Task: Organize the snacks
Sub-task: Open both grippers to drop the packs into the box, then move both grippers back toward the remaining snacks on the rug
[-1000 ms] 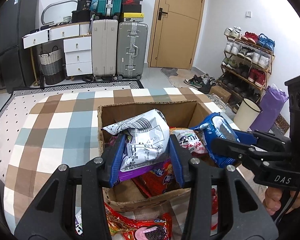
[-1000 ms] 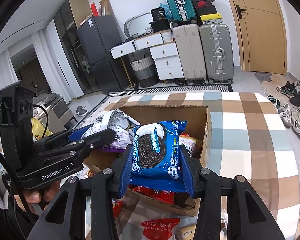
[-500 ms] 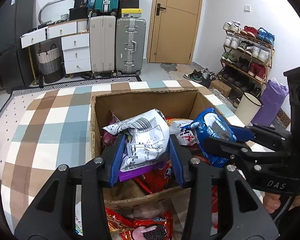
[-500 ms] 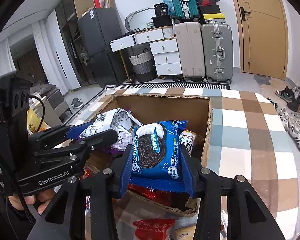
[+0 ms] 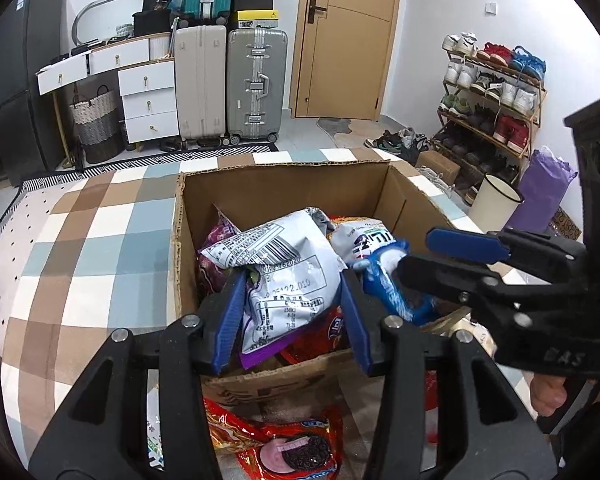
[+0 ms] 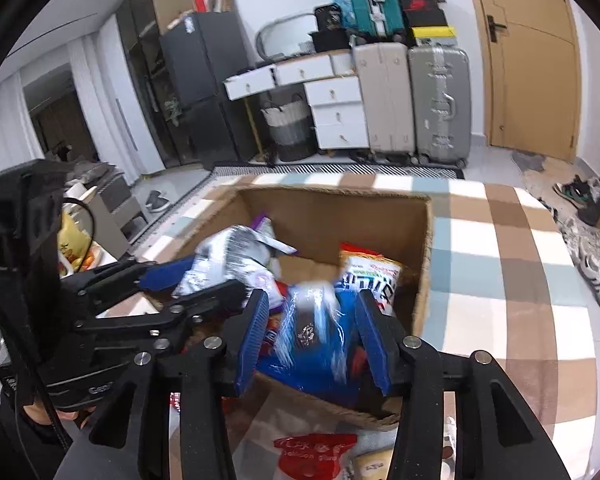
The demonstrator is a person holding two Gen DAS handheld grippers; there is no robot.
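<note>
An open cardboard box (image 5: 280,168) (image 6: 332,192) stands on a checked cloth, part full of snack packs. Over its near side my left gripper (image 5: 293,276) (image 6: 196,280) holds a silver-white snack bag (image 5: 284,264) (image 6: 228,256). Its jaws are opening, but the pads still touch the bag's sides. To the right, my right gripper (image 6: 312,296) (image 5: 416,254) is opening too. A blue cookie pack (image 6: 312,344) (image 5: 392,296) is blurred and slipping down between its pads into the box, with a gap on each side.
Loose packs lie in front of the box: a red cookie pack (image 5: 288,448) and a red bag (image 6: 312,456). A white-and-red bag (image 6: 372,276) sits inside against the right wall. The checked cloth (image 5: 80,260) spreads all round. Suitcases, drawers and a shoe rack stand far behind.
Both grippers have sunk towards the box. The right jaws have spread and the blue cookie pack has tipped and dropped from upright between them. The left jaws have eased slightly on the silver bag.
</note>
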